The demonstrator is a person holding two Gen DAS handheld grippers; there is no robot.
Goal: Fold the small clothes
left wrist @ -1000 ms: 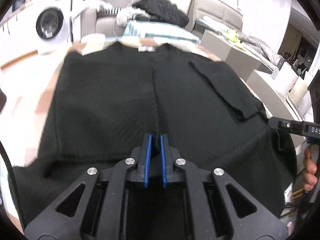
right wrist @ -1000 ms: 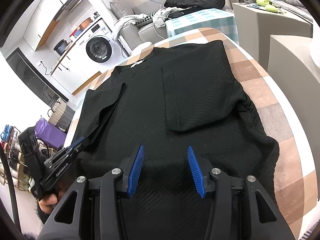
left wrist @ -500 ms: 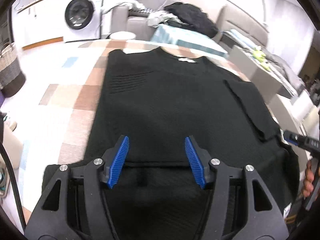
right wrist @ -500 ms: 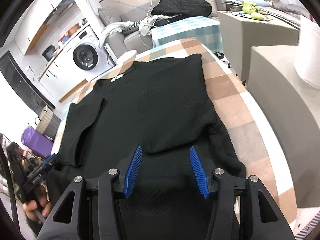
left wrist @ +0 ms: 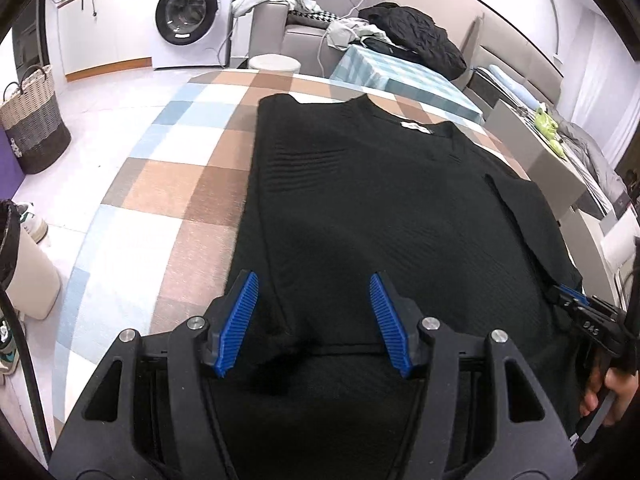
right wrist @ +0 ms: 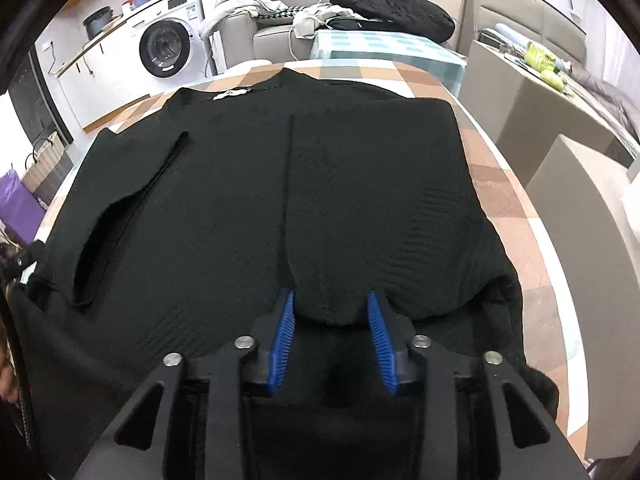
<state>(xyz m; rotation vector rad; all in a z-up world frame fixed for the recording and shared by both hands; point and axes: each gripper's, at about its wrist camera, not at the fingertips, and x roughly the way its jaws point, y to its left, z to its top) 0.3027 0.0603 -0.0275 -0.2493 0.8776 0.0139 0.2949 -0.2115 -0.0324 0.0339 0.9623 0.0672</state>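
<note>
Item: black knit top (left wrist: 372,216), lying flat on the checked desk (left wrist: 168,184), neck label at the far end, hem at the near edge and partly draped over it. We see both side panels turned in over the body: one sleeve edge lies as a narrow flap (right wrist: 128,216) on the left in the right wrist view, and a broader folded panel (right wrist: 380,208) covers the right half.

Left gripper (left wrist: 314,320): fingers wide apart, nothing between them, poised over the near hem at the top's left edge.

Right gripper (right wrist: 331,340): fingers spread, straddling the near corner of the folded panel; the cloth bulges between the pads, but we judge no pinch is made yet.

Step in hand, as we judge it: taking the near hem to fold the top lengthwise toward the collar.

Handling notes: we should pinch both layers at each near corner, at matching positions, so the side folds do not slide open. Lift evenly and low, carry the hem far toward the label, and lay it down square. The knit is thick and slack; a shallow bite may drop the under layer.
</note>
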